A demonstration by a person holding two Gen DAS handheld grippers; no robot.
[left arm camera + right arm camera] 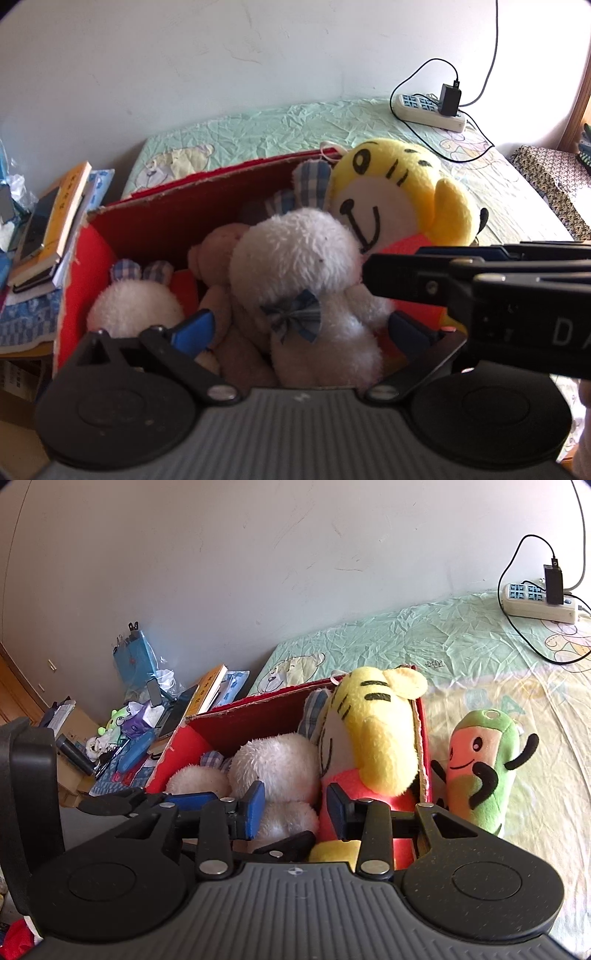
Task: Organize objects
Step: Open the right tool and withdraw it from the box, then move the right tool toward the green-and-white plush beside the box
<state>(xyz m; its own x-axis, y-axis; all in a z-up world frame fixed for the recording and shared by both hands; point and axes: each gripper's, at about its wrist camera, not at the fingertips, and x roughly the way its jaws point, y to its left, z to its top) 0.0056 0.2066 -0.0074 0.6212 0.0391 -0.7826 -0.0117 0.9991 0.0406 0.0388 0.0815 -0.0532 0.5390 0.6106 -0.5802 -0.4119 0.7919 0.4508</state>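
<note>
Red box (258, 716) crammed with plush toys, both grippers' fingers apart (left (299, 328), right (295, 808)), bedsheet (480, 657) beyond.

I am working in a home bedroom: a bed with a crinkled pale-green cartoon-print sheet (424, 642) is lying against the plain white wall (258, 554), a white power strip (428, 110) resting on it, stacked books (55, 225) sitting alongside.

Both wrist views close above the shared red box (155, 218) (236, 720).
</note>
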